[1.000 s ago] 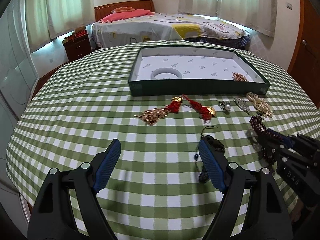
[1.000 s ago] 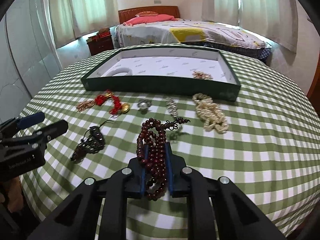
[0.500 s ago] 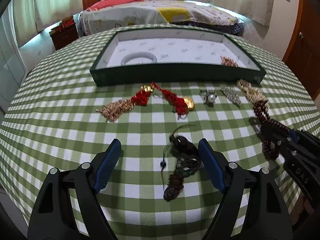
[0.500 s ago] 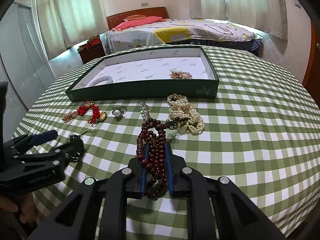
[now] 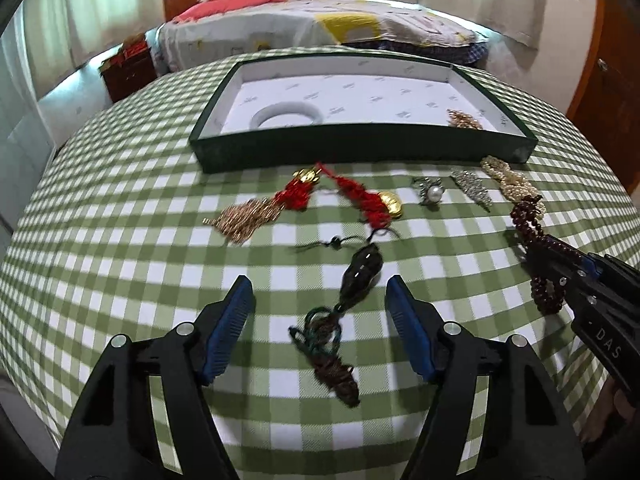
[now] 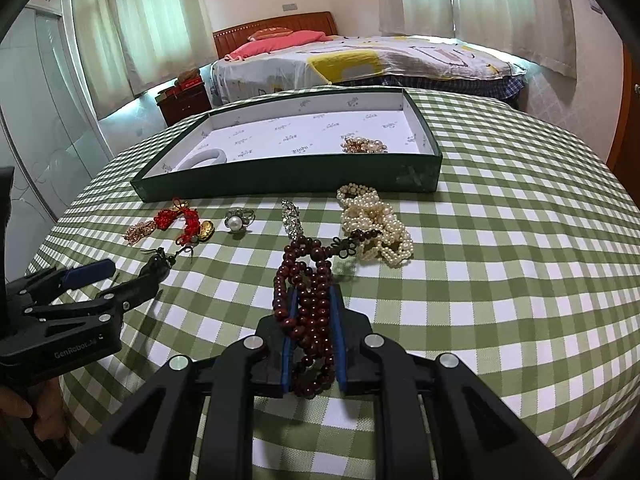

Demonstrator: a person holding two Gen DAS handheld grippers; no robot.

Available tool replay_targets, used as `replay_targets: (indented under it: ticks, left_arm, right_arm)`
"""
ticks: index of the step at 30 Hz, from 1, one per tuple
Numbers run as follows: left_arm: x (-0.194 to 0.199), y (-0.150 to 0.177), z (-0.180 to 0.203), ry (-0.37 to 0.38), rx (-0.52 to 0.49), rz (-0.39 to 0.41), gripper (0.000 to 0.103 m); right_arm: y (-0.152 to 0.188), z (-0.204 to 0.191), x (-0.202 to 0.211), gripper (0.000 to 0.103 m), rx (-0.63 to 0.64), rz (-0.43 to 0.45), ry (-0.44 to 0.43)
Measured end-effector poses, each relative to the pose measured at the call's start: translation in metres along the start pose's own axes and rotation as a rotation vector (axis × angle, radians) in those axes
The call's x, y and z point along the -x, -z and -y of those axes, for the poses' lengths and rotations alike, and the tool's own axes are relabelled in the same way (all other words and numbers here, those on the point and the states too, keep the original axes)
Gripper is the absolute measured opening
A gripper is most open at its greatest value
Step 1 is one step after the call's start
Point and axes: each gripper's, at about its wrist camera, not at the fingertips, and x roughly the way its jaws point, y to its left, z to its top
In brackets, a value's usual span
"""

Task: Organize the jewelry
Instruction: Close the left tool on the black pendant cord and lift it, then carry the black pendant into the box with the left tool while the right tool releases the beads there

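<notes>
A dark pendant (image 5: 362,270) on a knotted brown-green cord (image 5: 328,356) lies on the checked tablecloth between the fingers of my left gripper (image 5: 318,296). Its jaws are closing, and the pads stand clear of the pendant on both sides. My right gripper (image 6: 314,296) is shut on a string of dark red beads (image 6: 308,276), whose far end rests on the cloth. The right wrist view shows the left gripper (image 6: 120,280) at the left, over the pendant (image 6: 154,266). A green tray (image 5: 360,148) with a white lining sits at the far side.
In the tray lie a white bangle (image 5: 286,114) and a small gold piece (image 5: 464,120). In front of it lie a red knot ornament with gold tassel (image 5: 360,196), a pearl ring (image 5: 432,194), a crystal brooch (image 5: 472,186) and a pearl necklace (image 6: 376,224). A bed stands beyond.
My left gripper has moved over the pendant, which went from behind its right finger to between both fingers, and its jaws have narrowed. The right gripper still grips the red beads.
</notes>
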Motion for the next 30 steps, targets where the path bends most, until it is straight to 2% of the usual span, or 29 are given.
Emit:
replay_targets:
  ticks: [4, 6, 8, 13, 23, 30]
  left_arm:
    - [-0.006, -0.004, 0.001, 0.044, -0.006, -0.009, 0.052]
    - [-0.007, -0.005, -0.001, 0.048, -0.006, -0.004, 0.049]
    - [-0.007, -0.006, 0.001, 0.053, -0.02, 0.0, 0.042]
    - [-0.007, -0.005, 0.008, 0.1, -0.064, 0.016, 0.018]
    - [-0.004, -0.002, 0.007, 0.112, -0.065, 0.025, 0.015]
    - [0.017, -0.007, 0.003, 0.107, -0.054, 0.1, 0.015]
  right_arm:
    - [0.0, 0.0, 0.0, 0.017, -0.002, 0.0, -0.001]
    - [0.0, 0.0, -0.001, 0.017, -0.003, -0.002, -0.002]
    - [0.001, 0.001, -0.001, 0.017, -0.007, -0.004, -0.003]
    - [0.0, 0.002, -0.002, 0.017, -0.011, -0.006, -0.007]
    - [-0.001, -0.001, 0.003, 0.017, -0.001, 0.013, -0.013]
    - [-0.007, -0.005, 0.014, 0.016, 0.0, 0.04, -0.026]
